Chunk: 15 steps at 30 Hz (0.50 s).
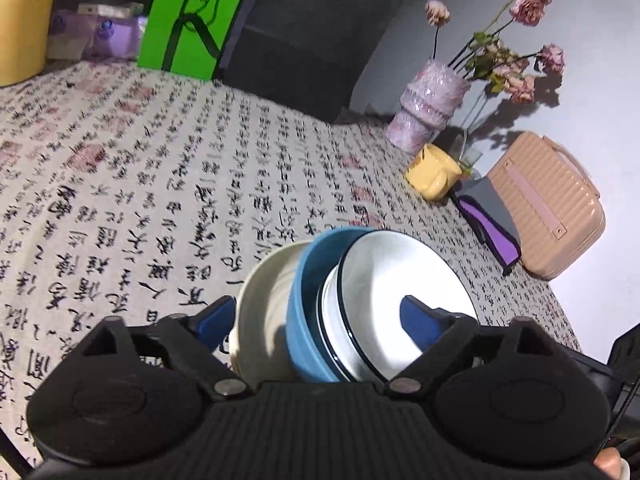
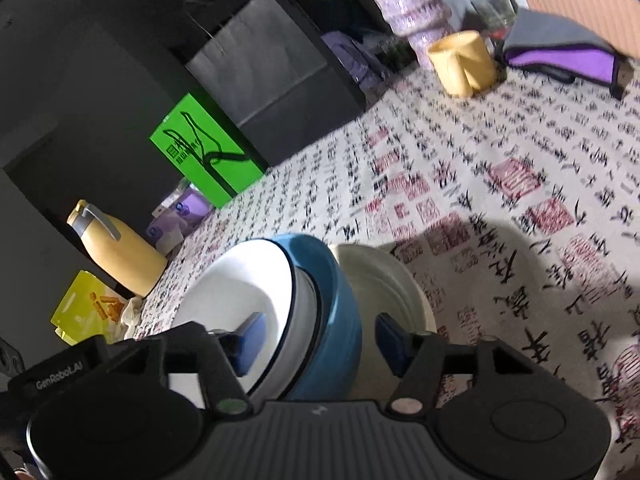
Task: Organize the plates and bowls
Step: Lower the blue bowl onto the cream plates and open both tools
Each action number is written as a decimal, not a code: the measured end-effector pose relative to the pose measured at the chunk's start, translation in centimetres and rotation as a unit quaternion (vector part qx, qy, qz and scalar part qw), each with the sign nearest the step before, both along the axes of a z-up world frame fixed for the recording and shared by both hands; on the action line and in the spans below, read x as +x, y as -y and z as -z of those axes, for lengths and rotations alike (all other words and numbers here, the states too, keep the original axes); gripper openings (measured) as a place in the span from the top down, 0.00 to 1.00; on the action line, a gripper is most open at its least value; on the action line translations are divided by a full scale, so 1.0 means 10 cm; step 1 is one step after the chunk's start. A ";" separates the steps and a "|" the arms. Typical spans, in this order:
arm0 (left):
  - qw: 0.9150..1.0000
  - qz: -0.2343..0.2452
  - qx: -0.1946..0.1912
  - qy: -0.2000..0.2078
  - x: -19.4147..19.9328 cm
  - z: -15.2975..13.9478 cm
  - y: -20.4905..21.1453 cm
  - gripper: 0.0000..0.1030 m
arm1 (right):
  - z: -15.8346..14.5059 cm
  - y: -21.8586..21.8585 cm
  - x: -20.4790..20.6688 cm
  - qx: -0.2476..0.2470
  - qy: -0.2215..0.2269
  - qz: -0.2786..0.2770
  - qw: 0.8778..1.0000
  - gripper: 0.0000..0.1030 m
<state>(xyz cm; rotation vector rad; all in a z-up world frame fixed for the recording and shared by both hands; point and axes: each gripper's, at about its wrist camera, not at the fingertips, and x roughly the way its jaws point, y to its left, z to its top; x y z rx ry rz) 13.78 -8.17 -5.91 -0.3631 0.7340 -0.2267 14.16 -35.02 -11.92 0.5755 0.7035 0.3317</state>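
Three dishes sit nested and tipped on the calligraphy tablecloth (image 1: 140,180): a cream bowl (image 1: 264,300), a blue bowl (image 1: 308,280) and a white plate with a dark rim (image 1: 384,272). My left gripper (image 1: 318,318) stands wide open around them, one pad just outside the cream bowl and the other in front of the plate's face. From the opposite side, the right wrist view shows the plate (image 2: 240,280), blue bowl (image 2: 336,300) and cream bowl (image 2: 384,280). My right gripper (image 2: 320,342) straddles the blue bowl, and its pads do not visibly press on anything.
At the table's far edge stand a yellow mug (image 1: 432,174), a purple vase of dried roses (image 1: 428,108), a pink ribbed case (image 1: 548,208) and a grey-purple cloth (image 1: 488,216). A green box (image 1: 192,16), a black box (image 1: 304,40) and a yellow flask (image 2: 120,256) line the other side.
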 end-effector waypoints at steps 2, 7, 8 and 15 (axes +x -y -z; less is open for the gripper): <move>1.000 -0.005 0.005 0.022 -0.09 -0.04 -0.02 0.01 | -0.04 0.02 -0.06 -0.004 0.019 0.000 1.000 0.23; 0.996 -0.025 0.032 0.084 -0.35 -0.13 -0.02 0.00 | -0.16 -0.01 -0.29 -0.041 0.084 0.006 0.996 0.06; 0.994 -0.027 0.037 0.096 -0.41 -0.15 -0.01 0.00 | -0.18 -0.02 -0.33 -0.050 0.095 0.010 0.994 0.01; 0.983 -0.043 0.082 0.156 -0.78 -0.20 -0.01 0.00 | -0.23 -0.08 -0.59 -0.098 0.124 0.014 0.987 0.00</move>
